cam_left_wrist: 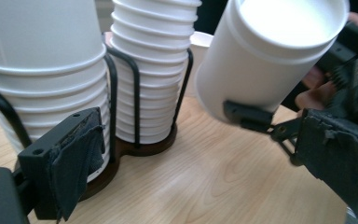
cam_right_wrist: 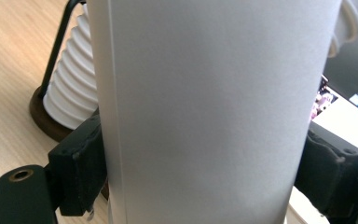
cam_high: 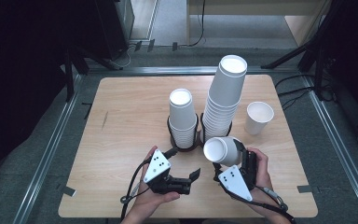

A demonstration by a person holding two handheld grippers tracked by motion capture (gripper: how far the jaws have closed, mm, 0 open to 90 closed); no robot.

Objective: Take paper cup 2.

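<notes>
My right gripper (cam_high: 227, 161) is shut on a white paper cup (cam_high: 221, 150) and holds it tilted above the table, mouth facing up and left. In the right gripper view the cup (cam_right_wrist: 205, 107) stands between my two jaws, which press on its sides. To its left, my left gripper (cam_high: 191, 181) is open with nothing between its fingers. In the left gripper view the held cup (cam_left_wrist: 270, 56) hangs at the upper right. Two black wire holders behind carry a short cup stack (cam_high: 182, 116) and a tall cup stack (cam_high: 224, 91).
A single upright paper cup (cam_high: 258, 117) stands at the right of the wooden table (cam_high: 121, 116). The two holders share a dark round base (cam_left_wrist: 140, 147). Metal rails (cam_high: 51, 144) and dark stand legs surround the table.
</notes>
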